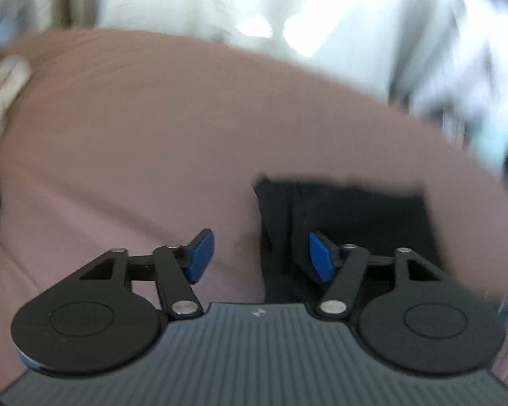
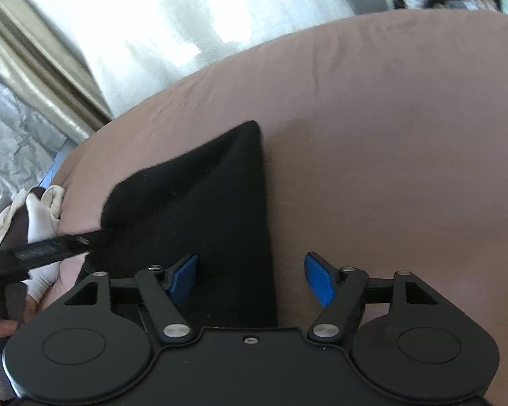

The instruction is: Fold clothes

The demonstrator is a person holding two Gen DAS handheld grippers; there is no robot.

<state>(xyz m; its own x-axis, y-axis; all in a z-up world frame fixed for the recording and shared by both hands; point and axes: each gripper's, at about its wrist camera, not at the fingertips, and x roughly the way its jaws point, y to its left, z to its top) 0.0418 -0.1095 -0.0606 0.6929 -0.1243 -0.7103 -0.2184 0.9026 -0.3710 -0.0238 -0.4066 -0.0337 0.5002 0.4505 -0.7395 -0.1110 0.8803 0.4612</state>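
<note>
Folded black fabric garment (image 2: 199, 209) lies flat on the dusty-pink bedsheet (image 2: 389, 135), just ahead of both tools. Nearest, the right gripper (image 2: 250, 279) stands wide, its left blue pad over the cloth, holding nothing. The left gripper (image 1: 261, 257) is likewise spread and empty. Farther left, crumpled cream clothing (image 2: 47, 209) sits at the bed's edge.

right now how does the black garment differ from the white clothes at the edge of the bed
The black garment lies flat with straight edges and a sharp corner, apparently folded; the white clothes sit in a crumpled heap. The black garment is right in front of both open grippers, left and right; the white clothes lie off to the side at the bed's edge. Both rest on the same pinkish-brown sheet.
</note>
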